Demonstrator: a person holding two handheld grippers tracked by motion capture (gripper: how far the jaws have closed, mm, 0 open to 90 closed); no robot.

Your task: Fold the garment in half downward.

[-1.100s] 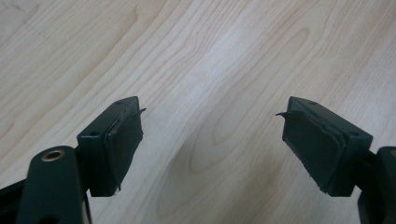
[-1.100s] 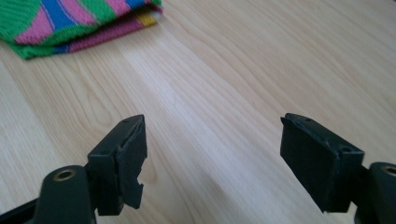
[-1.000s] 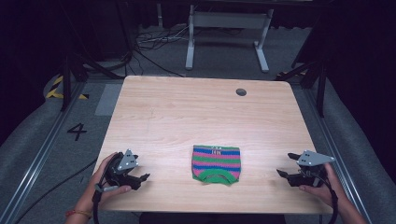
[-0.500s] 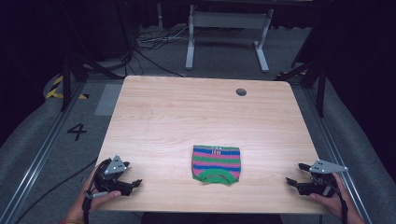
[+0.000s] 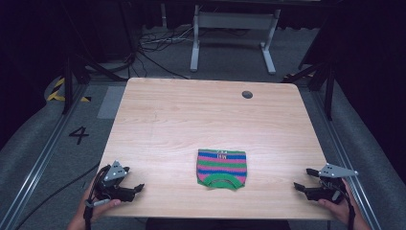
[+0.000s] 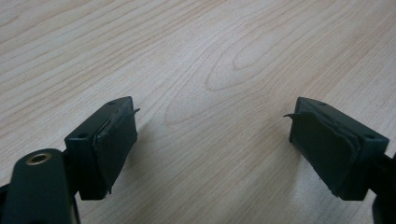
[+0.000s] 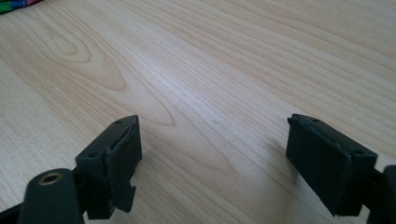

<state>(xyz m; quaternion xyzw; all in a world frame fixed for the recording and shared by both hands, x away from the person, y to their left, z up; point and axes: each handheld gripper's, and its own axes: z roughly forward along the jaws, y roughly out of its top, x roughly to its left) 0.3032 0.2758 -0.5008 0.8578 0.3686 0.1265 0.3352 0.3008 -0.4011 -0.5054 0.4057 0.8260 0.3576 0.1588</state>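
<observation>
A small folded knit garment (image 5: 221,168) with pink, green and blue stripes lies flat near the table's front edge, at the middle. My left gripper (image 5: 136,189) rests low at the front left corner, held by a hand, well apart from the garment. Its jaws stand wide open over bare wood (image 6: 212,135). My right gripper (image 5: 302,179) sits at the front right corner, also held by a hand. It is open with nothing between the jaws (image 7: 212,158). A corner of the striped garment (image 7: 14,4) peeks in at the top left of the right gripper view.
The light wooden table (image 5: 191,115) has a round cable hole (image 5: 247,94) at the back right. Beyond it stand a white metal frame (image 5: 232,28) and loose cables (image 5: 148,48) on the grey floor. A number 4 (image 5: 79,135) is marked on the floor at left.
Both grippers have drawn back toward the front edge of the table and outward to its corners. The garment has not moved.
</observation>
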